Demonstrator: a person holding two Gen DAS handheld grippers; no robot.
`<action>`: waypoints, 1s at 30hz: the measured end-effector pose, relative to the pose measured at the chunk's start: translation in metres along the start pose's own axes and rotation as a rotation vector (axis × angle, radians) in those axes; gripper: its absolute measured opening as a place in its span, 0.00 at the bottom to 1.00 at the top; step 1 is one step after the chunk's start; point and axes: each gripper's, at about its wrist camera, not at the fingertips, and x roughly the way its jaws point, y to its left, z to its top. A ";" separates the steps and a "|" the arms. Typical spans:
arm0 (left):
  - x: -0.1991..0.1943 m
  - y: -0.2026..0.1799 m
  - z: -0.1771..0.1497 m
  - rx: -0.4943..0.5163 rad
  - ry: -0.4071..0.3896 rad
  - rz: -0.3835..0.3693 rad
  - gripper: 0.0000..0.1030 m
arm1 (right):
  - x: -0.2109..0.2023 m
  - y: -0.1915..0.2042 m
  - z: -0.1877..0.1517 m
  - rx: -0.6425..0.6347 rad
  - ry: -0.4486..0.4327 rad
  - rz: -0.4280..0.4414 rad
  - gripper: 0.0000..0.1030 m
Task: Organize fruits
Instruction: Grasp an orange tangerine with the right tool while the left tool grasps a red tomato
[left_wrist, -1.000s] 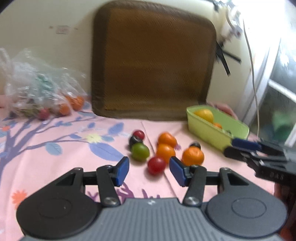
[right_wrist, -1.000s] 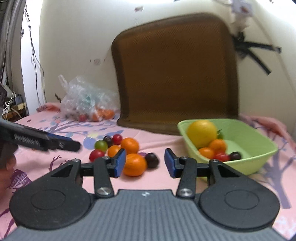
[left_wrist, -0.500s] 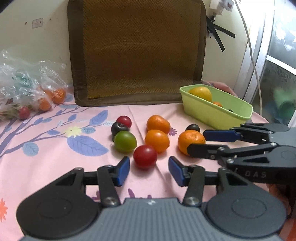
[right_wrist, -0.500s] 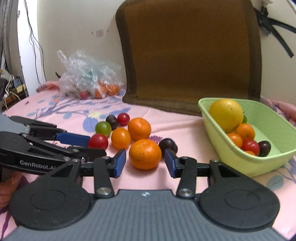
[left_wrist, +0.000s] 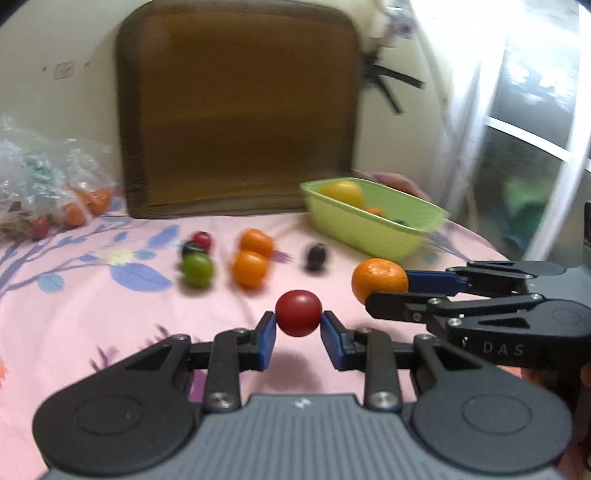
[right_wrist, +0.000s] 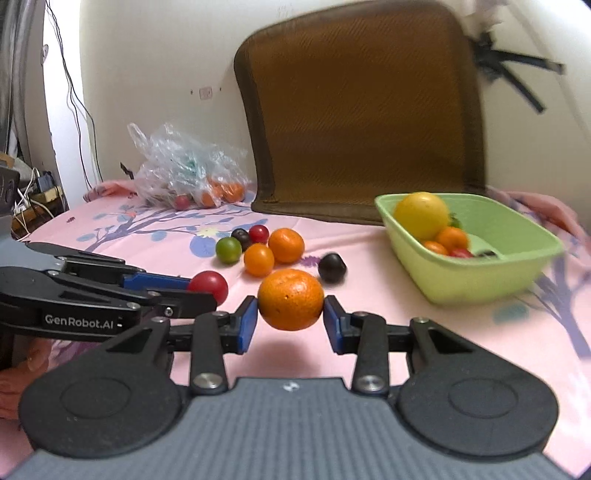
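**Two handheld grippers each pinch a fruit above a pink floral cloth**

Much of the left wrist view is smeared by motion blur: the loose fruits, the brown cushion (left_wrist: 236, 107) against the wall and the window at right have soft edges. In both views the gripper bodies fill the lower part and hide the cloth beneath them. What lies inside the clear plastic bag (right_wrist: 184, 173) is hard to make out beyond some orange and red shapes.

The left gripper (left_wrist: 298, 326) has its blue pads pressed against the two sides of a red tomato (left_wrist: 298, 313), which sits right between the fingertips, with a shadow on the cloth beneath it. The right gripper (right_wrist: 291, 317) clamps an orange (right_wrist: 291, 299) the same way, centred between its pads, also with a shadow below.

On the pink cloth (right_wrist: 369, 258) beyond the grippers rest a green fruit (right_wrist: 228, 250), two smaller oranges (right_wrist: 273, 251) touching each other, a dark plum (right_wrist: 331, 267) and two small dark and red fruits. To the right stands a green basket (right_wrist: 480, 280) holding a yellow fruit (right_wrist: 421, 216) and several small ones partly hidden by its wall.
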 end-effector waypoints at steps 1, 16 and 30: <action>-0.003 -0.008 -0.005 0.011 0.004 -0.014 0.27 | -0.009 0.001 -0.006 0.004 -0.007 -0.011 0.40; -0.013 -0.046 -0.044 0.077 0.029 -0.026 0.33 | -0.037 0.015 -0.042 -0.003 0.041 -0.097 0.43; -0.012 -0.048 -0.045 0.089 0.027 -0.006 0.39 | -0.042 0.018 -0.046 -0.014 0.020 -0.113 0.46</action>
